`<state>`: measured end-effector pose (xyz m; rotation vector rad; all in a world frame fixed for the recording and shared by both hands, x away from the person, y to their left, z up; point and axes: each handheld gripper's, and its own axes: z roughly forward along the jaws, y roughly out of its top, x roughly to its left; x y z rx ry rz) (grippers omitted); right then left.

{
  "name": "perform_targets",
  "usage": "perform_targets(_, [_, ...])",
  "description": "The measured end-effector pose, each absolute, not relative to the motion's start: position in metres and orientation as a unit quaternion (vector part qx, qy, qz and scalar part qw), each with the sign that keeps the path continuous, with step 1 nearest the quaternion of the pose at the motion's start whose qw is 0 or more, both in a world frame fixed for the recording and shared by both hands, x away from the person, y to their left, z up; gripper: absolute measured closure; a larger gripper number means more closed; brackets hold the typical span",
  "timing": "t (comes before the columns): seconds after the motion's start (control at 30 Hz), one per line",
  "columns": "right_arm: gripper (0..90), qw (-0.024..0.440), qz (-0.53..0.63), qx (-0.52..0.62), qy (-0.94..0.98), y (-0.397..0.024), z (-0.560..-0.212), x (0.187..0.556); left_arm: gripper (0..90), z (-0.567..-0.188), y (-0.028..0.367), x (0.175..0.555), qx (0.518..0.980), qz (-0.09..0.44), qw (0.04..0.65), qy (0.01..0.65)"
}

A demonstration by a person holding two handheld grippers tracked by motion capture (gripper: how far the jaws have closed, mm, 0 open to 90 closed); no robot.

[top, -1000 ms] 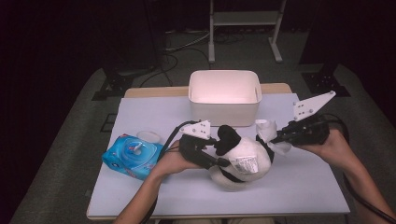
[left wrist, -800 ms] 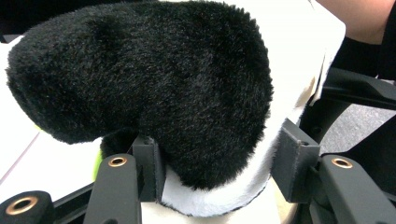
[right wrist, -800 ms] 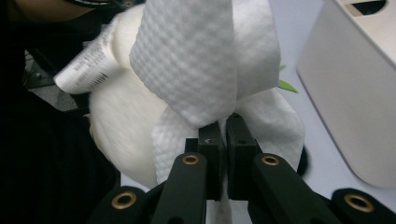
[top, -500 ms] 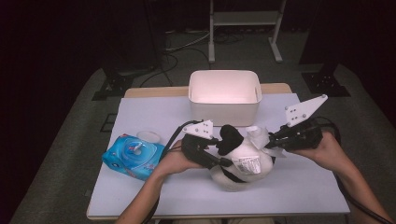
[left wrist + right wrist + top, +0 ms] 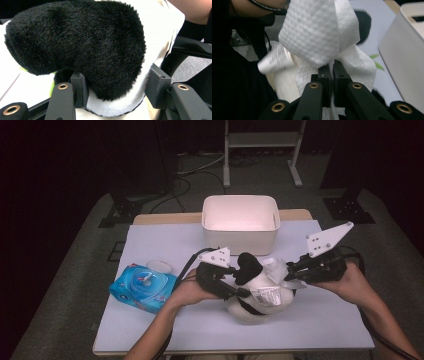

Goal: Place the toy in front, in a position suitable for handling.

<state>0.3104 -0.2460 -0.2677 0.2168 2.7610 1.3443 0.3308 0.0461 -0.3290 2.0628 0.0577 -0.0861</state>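
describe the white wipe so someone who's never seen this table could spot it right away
Start at the white bin at the table's far edge, then come toward the person to the black-and-white plush toy in front of it. The wipe is the crumpled, dimpled white sheet at the toy's right side, pinched in the right gripper. Unlike the furry toy, it is thin and quilted.

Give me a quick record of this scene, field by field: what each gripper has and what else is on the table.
left gripper: shut on plush panda, at a black limb
right gripper: shut on white wipe, at the panda
wipes pack: blue, table's left side
white bin: behind the panda
table: white top
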Motion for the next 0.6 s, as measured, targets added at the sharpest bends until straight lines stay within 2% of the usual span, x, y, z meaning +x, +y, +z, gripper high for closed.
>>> perform_targets(0.2, [86.1,0.030,0.440,0.054,0.896,-0.235,-0.261,0.310,45.1,-0.330,0.047,0.332,0.856,-0.037,0.515,0.024])
perform_targets(0.47, [86.0,0.018,0.430,0.082,0.899,-0.258,-0.275,0.308,45.1,-0.329,0.057,0.335,0.853,-0.041,0.519,0.042])
perform_targets(0.6, [86.1,0.021,0.435,0.076,0.897,-0.255,-0.271,0.307,45.1,-0.325,0.054,0.334,0.855,-0.039,0.516,0.040])
